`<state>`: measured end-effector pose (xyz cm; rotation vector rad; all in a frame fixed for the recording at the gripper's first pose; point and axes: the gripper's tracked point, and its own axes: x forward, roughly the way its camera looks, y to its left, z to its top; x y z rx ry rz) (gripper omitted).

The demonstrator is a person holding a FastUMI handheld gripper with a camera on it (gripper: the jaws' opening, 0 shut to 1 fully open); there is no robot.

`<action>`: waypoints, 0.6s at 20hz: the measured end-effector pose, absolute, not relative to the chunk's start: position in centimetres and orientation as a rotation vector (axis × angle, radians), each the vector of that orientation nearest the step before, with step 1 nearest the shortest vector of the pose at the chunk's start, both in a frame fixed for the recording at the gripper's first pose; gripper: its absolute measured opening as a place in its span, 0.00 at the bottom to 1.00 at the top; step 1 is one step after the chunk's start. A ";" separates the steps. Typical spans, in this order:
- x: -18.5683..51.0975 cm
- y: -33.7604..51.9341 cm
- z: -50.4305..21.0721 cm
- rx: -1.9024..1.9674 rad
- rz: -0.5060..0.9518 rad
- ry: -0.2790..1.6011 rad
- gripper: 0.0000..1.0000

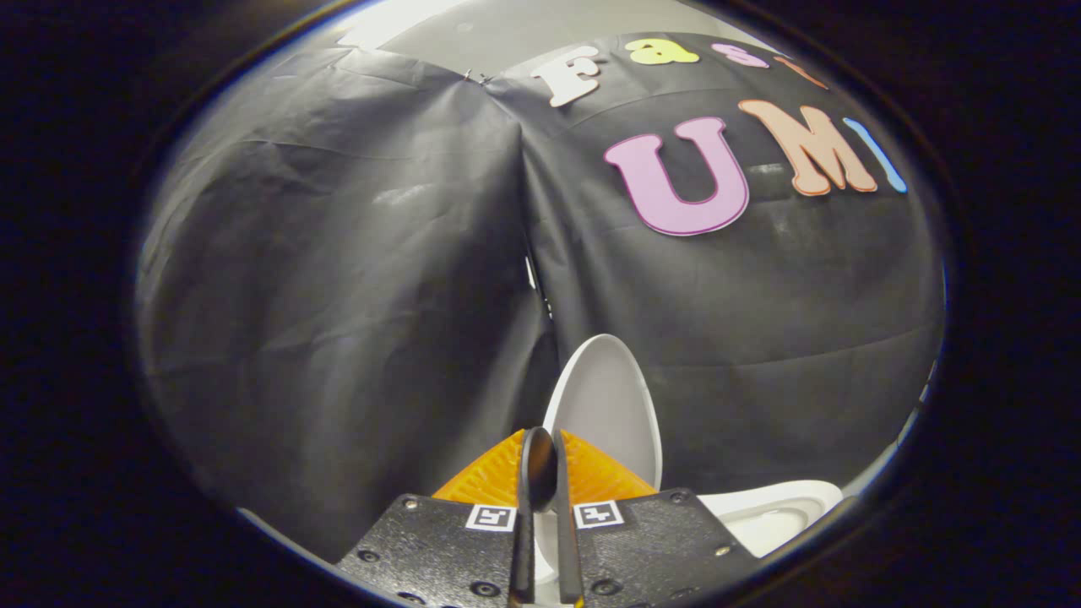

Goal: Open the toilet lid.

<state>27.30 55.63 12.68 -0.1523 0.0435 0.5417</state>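
The white toilet lid (612, 405) stands raised, nearly upright, against the black cloth wall just beyond my fingertips. Its oval inner face is turned toward me. Below it to the right lies the white toilet seat rim (777, 502) with the bowl opening beside it. My gripper (547, 439) is shut, its two fingers pressed close with only a thin slit between them. A sliver of white toilet shows through that slit lower down. The left edge of the lid is lined up behind the fingertips, and I cannot tell whether they touch it.
Black cloth walls (338, 279) close in behind and to both sides of the toilet, meeting at a corner seam (532, 253) just above the lid. A strip of pale ceiling (507, 25) shows over the cloth.
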 end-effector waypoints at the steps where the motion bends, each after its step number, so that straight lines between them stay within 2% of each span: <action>1: 27.3 56.0 12.5 -0.151 0.547 0.046 0.11; 8: 27.8 58.3 11.5 -0.163 0.588 0.072 0.11; 12: 27.7 58.6 11.0 -0.189 0.590 0.078 0.27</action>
